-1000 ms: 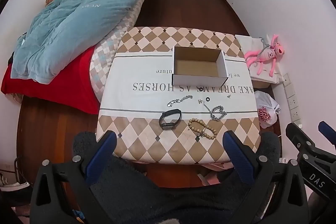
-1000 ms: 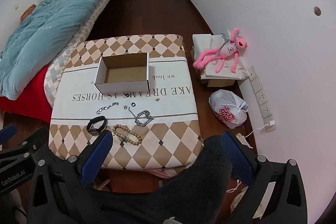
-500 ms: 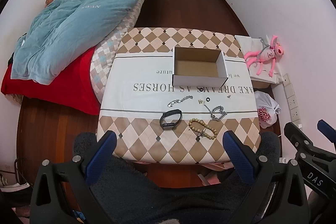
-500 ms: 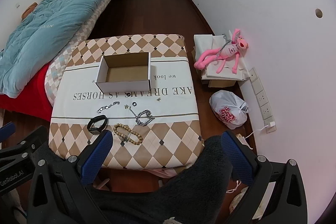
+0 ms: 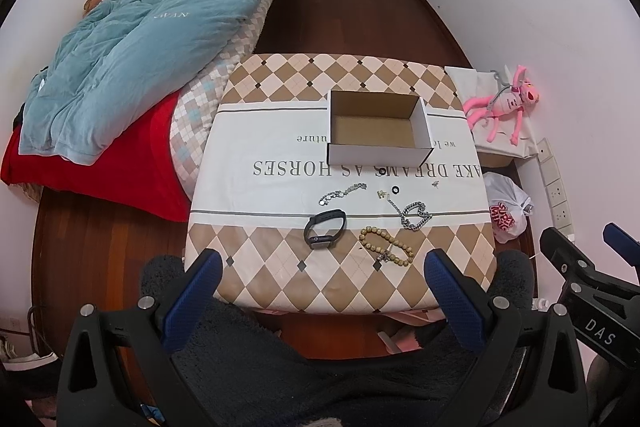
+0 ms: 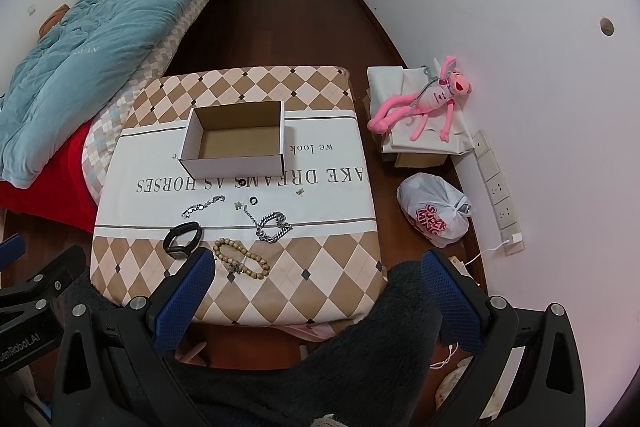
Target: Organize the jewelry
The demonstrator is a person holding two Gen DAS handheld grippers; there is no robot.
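Holding unchanged: both tools wide apart, jewelry untouched.

Cardboard box (image 5: 380,155) covers part of the tabletop lettering (image 5: 360,169). 3 small items (image 5: 396,189) at 12 o'clock from the silver chain (image 5: 414,215) are too small to identify. Right gripper (image 5: 580,251) is cut off at 3 o'clock.

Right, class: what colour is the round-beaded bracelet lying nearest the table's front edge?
Tan, wood-coloured; the round-beaded bracelet shows best in the left wrist view.
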